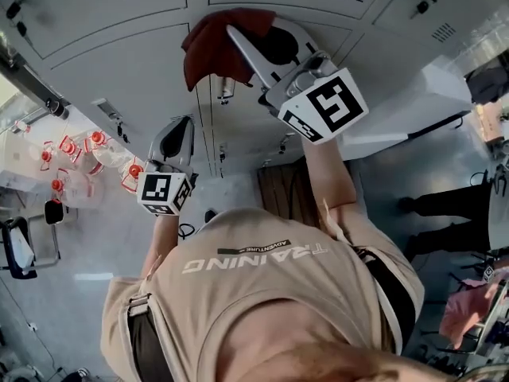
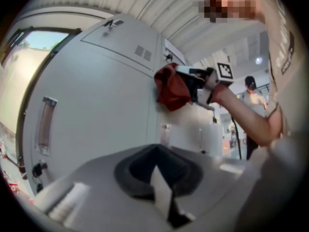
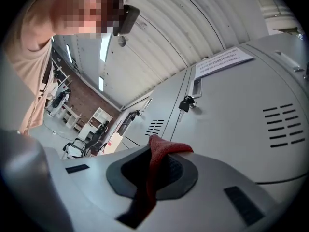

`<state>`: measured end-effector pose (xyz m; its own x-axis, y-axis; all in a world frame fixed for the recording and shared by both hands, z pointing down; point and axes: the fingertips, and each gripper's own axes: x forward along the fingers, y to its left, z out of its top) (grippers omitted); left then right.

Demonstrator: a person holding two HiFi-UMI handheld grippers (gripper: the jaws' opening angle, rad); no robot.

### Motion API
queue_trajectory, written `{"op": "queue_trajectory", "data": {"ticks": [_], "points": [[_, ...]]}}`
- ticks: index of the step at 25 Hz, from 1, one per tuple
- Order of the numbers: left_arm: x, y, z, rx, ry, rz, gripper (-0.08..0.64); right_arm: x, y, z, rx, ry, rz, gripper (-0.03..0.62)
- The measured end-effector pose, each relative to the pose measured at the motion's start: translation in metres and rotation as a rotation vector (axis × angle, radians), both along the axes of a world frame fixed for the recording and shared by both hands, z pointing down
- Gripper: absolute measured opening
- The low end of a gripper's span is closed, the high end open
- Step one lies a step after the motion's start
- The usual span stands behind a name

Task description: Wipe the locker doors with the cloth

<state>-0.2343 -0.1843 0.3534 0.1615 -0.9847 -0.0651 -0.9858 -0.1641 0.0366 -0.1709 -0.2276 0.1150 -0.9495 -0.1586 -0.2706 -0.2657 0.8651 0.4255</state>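
Note:
A dark red cloth (image 1: 208,42) is pressed against a grey locker door (image 1: 119,70) near the top of the head view. My right gripper (image 1: 238,37) is shut on it. In the right gripper view a fold of the cloth (image 3: 161,151) sticks out between the jaws of the right gripper (image 3: 153,178), close to the locker door (image 3: 251,115). My left gripper (image 1: 183,127) hangs lower and to the left, jaws together and holding nothing. The left gripper view shows the left gripper (image 2: 159,180) pointing along the locker door (image 2: 96,95), with the cloth (image 2: 170,88) and the right arm farther off.
Several clear bottles with red caps (image 1: 75,161) stand at the left. A person in dark trousers (image 1: 445,205) stands at the right. A white panel (image 1: 413,106) juts out to the right of the lockers. Keys hang from a lock (image 3: 186,103) under a paper notice (image 3: 224,59).

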Motion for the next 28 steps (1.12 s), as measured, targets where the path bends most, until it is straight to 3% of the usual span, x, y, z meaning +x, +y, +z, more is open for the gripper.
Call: {"op": "queue_trajectory", "data": {"ticks": [7, 16, 23, 28], "points": [[-0.010, 0.013, 0.009, -0.009, 0.023, -0.027, 0.005, -0.016, -0.035, 0.007, -0.069, 0.032, 0.109, 0.028], [-0.019, 0.020, 0.023, -0.034, 0.046, -0.039, 0.005, -0.008, -0.045, 0.067, -0.211, 0.069, 0.103, 0.028], [-0.016, 0.018, 0.029, -0.043, 0.056, -0.006, 0.005, -0.007, -0.053, 0.146, -0.345, 0.167, 0.127, 0.028], [-0.011, 0.015, 0.035, -0.056, 0.064, 0.027, 0.005, 0.000, -0.054, 0.175, -0.394, 0.128, 0.132, 0.028]]}}
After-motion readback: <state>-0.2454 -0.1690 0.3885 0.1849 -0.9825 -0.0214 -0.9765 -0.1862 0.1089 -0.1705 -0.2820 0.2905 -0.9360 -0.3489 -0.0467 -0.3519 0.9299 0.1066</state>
